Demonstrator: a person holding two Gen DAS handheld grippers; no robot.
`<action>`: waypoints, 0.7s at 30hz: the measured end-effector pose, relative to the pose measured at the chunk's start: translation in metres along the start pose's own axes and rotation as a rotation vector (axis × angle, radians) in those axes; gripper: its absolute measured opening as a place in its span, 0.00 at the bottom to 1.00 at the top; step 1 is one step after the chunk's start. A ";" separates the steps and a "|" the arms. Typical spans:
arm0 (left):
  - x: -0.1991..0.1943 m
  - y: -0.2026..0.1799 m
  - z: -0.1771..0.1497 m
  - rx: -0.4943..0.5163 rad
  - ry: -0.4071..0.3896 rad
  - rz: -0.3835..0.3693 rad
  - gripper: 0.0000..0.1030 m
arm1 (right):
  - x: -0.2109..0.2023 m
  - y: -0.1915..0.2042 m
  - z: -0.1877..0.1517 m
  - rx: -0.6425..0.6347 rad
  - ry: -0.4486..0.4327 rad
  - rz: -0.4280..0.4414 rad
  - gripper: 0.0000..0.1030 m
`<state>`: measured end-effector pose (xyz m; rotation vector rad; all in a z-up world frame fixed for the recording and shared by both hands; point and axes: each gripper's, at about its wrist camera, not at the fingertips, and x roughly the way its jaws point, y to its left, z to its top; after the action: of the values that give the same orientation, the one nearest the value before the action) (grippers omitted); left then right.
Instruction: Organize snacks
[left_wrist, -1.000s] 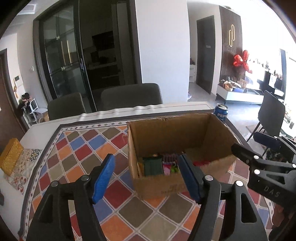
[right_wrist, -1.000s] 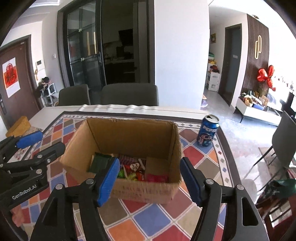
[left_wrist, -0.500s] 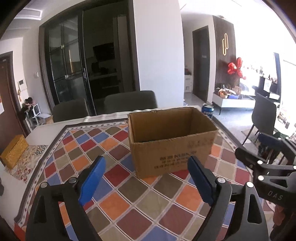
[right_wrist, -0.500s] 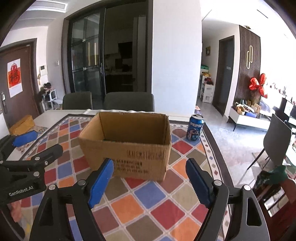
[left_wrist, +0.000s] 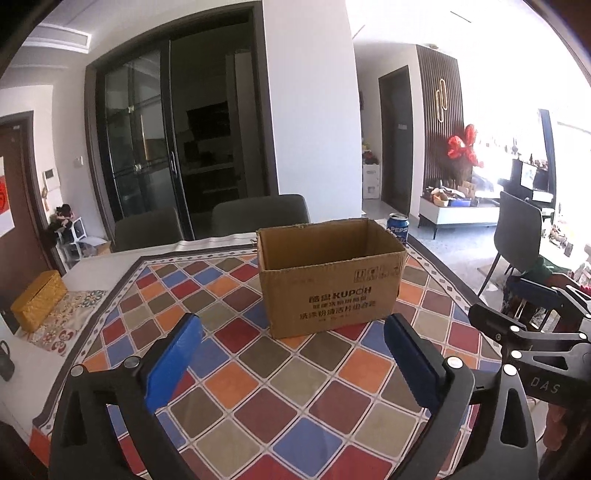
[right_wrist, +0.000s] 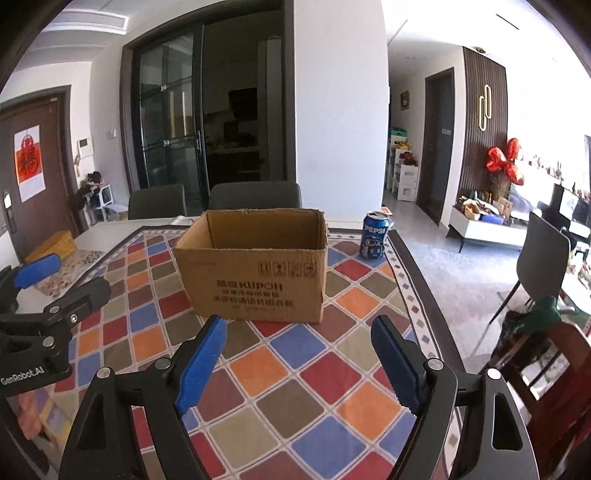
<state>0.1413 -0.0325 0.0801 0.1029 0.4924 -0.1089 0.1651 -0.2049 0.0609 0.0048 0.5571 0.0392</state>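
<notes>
Your cardboard box (left_wrist: 328, 280) sits in the middle of the checked tablecloth (left_wrist: 258, 387), open at the top, with the Pepsi can (right_wrist: 375, 236) just beside its far corner. You can't see inside the box from here, so the snacks are hidden. Your left gripper (left_wrist: 293, 363) is opening wide with nothing between its jaws — your right gripper (right_wrist: 297, 363) has its jaws apart and empty too. Keep both low and clear of the box, and look over the table before you reach.
</notes>
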 end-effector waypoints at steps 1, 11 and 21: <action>-0.004 0.000 -0.002 0.003 -0.002 0.000 0.99 | -0.002 -0.001 -0.001 0.011 0.003 0.003 0.82; -0.026 0.006 -0.017 -0.023 0.001 0.004 1.00 | -0.032 0.007 -0.016 -0.029 -0.046 -0.056 0.83; -0.040 0.011 -0.023 -0.040 0.000 0.009 1.00 | -0.050 0.017 -0.020 -0.054 -0.082 -0.034 0.86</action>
<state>0.0973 -0.0155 0.0794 0.0656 0.4934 -0.0905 0.1121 -0.1899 0.0708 -0.0553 0.4742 0.0208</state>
